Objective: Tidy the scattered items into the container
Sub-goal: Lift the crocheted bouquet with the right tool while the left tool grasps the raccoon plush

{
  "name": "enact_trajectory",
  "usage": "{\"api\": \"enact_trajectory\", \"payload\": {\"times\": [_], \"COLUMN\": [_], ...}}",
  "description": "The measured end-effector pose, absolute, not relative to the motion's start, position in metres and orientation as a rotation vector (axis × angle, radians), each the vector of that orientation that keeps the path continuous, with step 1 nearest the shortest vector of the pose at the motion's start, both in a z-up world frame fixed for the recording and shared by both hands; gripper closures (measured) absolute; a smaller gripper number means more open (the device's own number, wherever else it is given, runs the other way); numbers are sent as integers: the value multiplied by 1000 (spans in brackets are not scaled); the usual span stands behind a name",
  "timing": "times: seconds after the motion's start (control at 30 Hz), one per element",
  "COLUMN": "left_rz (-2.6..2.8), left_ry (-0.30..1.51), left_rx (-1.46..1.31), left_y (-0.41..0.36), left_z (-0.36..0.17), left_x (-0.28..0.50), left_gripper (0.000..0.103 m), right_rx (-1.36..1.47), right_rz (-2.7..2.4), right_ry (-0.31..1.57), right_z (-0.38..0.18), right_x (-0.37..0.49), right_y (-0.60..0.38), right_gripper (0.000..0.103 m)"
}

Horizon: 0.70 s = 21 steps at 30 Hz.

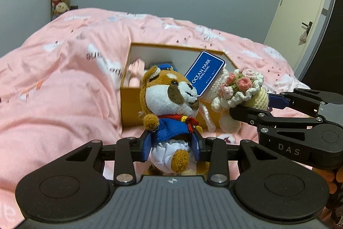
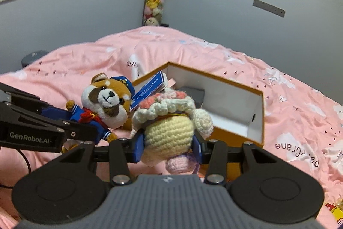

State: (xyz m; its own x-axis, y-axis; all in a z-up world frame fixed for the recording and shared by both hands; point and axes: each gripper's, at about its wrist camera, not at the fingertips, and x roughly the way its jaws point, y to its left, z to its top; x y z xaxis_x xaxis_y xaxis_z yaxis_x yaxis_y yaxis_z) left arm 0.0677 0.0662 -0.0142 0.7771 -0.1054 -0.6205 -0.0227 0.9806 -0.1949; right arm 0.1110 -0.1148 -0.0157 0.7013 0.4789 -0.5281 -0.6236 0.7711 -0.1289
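Pink bedding (image 1: 53,100) noted | sailor plush (image 1: 169,100) clamped by left gripper (image 1: 171,143) | crochet doll (image 2: 169,128) clamped by right gripper (image 2: 169,145) | box (image 2: 257,117) at 1 o'clock | step: carry; release over box judged required.

Red panda plush (image 1: 169,100) in blue sailor jacket, cap and red scarf: upright, held off the bed at the waist, blue "OCEAN PARK HONG KONG" tag (image 1: 204,74) standing beside its head. Crocheted cream doll (image 2: 167,132) with pink-and-white flower bouquet (image 1: 240,85): upright, likewise held at mid-body, just beside the plush, nearly touching. Orange cardboard box (image 2: 255,134) with white interior: open, resting on the pink bed behind both toys, pink cloth (image 1: 135,74) and a dark item inside.
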Motion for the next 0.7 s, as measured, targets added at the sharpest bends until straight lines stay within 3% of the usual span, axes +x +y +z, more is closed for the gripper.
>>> {"api": "enact_trajectory", "payload": {"times": [0.7], "left_rz": [-147], "left_ry": [633], "left_rx": [-195], "left_y": [71], "left_z": [18], "left_x": [162], "left_gripper": [61], "right_rx": [-229], "right_rz": [447], "right_ry": [425], "right_z": [17], "right_x": [190], "right_y": [-133], "right_gripper": [55]}}
